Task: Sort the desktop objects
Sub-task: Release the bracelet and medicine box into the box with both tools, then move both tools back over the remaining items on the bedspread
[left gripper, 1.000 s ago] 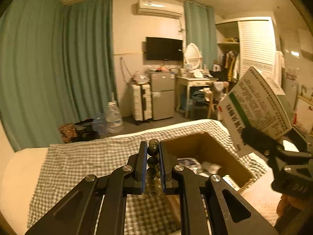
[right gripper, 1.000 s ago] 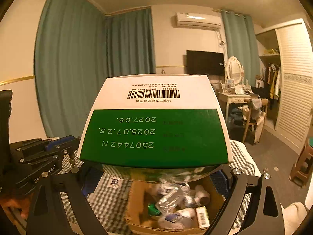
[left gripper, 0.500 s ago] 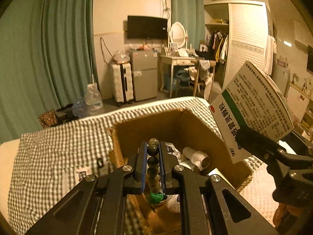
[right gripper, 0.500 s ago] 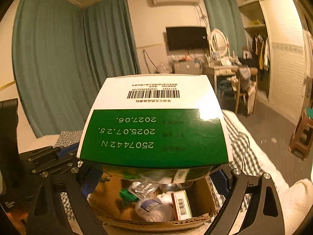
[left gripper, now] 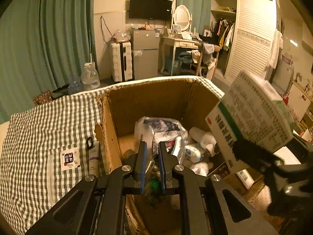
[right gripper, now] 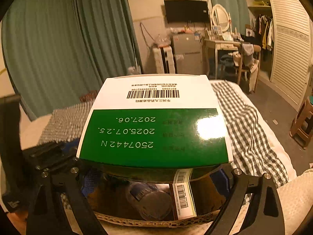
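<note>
Left hand-held gripper (left gripper: 150, 146): jaws narrow, nearly closed, just eased apart a little. A small green piece (left gripper: 155, 185) shows low in the slit; I cannot tell whether the pads pinch it.
Right hand-held gripper (right gripper: 154, 178): clamped on the medicine box, one blue pad on each side; seen to the right of the left hand-held gripper (left gripper: 254, 156).
Medicine box (right gripper: 154, 125): green and white, barcode and printed dates on top, held tilted above the carton's right edge (left gripper: 254, 113).
Cardboard carton (left gripper: 152, 101): open, directly under and ahead of both hand-held grippers, standing on the bed.
Carton contents: crumpled plastic bag (left gripper: 160, 127) just beyond the left tips; white bottle (left gripper: 203, 137) to their right; a lying bottle (right gripper: 150, 199) and a small barcoded packet (right gripper: 183, 197) beneath the medicine box.
Bed (left gripper: 49, 127): checked sheet, left of and beyond the carton.
Tube (left gripper: 93, 156): on the sheet, just left of the carton wall.
Water jug (left gripper: 90, 76): on the floor past the bed.
Suitcase (left gripper: 121, 60), fridge (left gripper: 145, 54): far wall, straight ahead.
Television (left gripper: 150, 7): on the wall above the fridge.
</note>
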Motion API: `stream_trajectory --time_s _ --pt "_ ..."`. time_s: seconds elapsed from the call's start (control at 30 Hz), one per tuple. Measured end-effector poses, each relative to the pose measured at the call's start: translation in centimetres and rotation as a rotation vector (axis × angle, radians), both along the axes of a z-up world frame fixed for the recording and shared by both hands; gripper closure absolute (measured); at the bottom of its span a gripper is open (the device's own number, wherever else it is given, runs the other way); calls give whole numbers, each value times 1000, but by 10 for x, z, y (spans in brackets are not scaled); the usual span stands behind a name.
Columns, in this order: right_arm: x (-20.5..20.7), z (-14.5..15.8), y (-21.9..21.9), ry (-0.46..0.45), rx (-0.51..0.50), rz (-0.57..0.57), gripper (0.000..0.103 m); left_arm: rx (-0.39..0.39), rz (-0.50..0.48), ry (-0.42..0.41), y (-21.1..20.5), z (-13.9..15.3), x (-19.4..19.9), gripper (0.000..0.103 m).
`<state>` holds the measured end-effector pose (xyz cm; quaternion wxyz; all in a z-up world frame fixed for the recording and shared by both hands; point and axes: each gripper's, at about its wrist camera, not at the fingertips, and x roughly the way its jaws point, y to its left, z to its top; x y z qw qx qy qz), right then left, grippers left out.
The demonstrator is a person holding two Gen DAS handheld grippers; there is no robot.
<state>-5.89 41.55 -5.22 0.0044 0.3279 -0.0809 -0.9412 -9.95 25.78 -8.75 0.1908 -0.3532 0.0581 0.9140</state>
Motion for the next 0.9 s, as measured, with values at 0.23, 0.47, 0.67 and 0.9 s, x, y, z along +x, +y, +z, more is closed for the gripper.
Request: stream_trajectory --time_s 0.23,0.47,0.67,0.9 --pt "5 7 -3 7 56 -31 9 31 13 36 -11 17 8 74" --pt "27 45 -13 151 80 -48 4 103 50 103 -36 67 20 54" --pt "49 83 -29 312 27 -43 0 131 93 201 -65 108 41 35" --pt "64 111 -52 443 -3 -7 0 127 191 310 -111 143 60 0"
